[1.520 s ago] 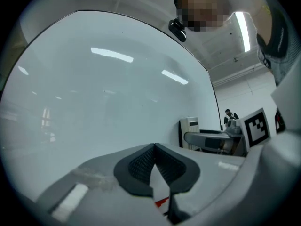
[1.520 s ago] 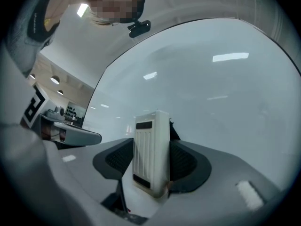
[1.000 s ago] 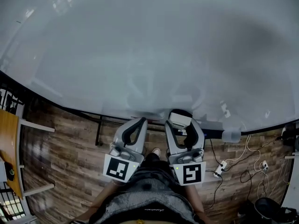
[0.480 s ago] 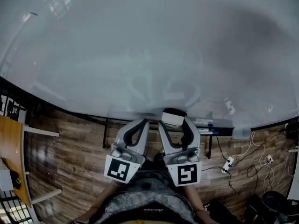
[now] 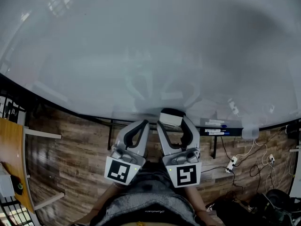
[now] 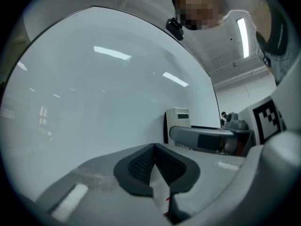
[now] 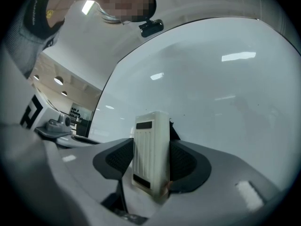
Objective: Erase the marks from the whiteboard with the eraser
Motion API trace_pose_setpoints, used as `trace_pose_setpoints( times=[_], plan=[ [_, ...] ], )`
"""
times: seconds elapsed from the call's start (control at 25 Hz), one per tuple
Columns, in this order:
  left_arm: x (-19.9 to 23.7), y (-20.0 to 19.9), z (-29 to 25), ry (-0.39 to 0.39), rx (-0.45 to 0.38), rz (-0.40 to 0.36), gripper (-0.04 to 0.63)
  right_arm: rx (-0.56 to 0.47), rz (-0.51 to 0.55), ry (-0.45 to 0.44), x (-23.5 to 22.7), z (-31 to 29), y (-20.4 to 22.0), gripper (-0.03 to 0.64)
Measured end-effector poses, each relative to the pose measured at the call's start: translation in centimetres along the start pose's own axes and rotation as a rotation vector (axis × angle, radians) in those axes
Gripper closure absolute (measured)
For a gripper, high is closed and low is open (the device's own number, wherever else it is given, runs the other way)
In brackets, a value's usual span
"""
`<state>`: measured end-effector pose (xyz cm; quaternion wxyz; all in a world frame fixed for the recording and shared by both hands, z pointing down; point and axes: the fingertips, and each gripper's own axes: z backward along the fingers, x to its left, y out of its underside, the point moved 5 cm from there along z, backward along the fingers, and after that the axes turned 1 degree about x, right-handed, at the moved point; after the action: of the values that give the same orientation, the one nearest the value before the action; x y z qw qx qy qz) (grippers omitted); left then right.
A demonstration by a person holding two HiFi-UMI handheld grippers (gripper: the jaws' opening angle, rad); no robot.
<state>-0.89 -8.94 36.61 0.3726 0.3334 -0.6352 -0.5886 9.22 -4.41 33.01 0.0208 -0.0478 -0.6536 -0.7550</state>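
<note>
The whiteboard (image 5: 150, 46) fills the upper part of the head view, and I see no marks on it, only faint reflections. My right gripper (image 5: 171, 119) is shut on a white eraser (image 5: 170, 118), held near the board's lower edge. In the right gripper view the eraser (image 7: 151, 152) stands upright between the two dark pads, with the whiteboard (image 7: 225, 93) behind it. My left gripper (image 5: 138, 125) sits just left of the right one, shut with nothing in it. In the left gripper view its jaws (image 6: 155, 166) meet, and the whiteboard (image 6: 94, 93) spreads ahead.
A marker tray (image 5: 216, 126) with markers runs along the board's bottom edge at right. Below it lies a wooden floor (image 5: 70, 154) with cables and a power strip (image 5: 231, 164). A wooden table (image 5: 11, 168) stands at far left.
Both grippers have shifted slightly left along the board's lower edge. The right gripper still holds the eraser and has risen a little toward the board.
</note>
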Motion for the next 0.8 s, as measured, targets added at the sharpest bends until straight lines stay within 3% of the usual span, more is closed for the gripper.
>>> trace_pose_setpoints(
  times=[0.8],
  plan=[
    [9.6, -0.2, 4.9, 0.059, -0.008, -0.003, 0.592, -0.021, -0.017, 0.076, 8.3, -5.3, -0.2, 0.379]
  ],
)
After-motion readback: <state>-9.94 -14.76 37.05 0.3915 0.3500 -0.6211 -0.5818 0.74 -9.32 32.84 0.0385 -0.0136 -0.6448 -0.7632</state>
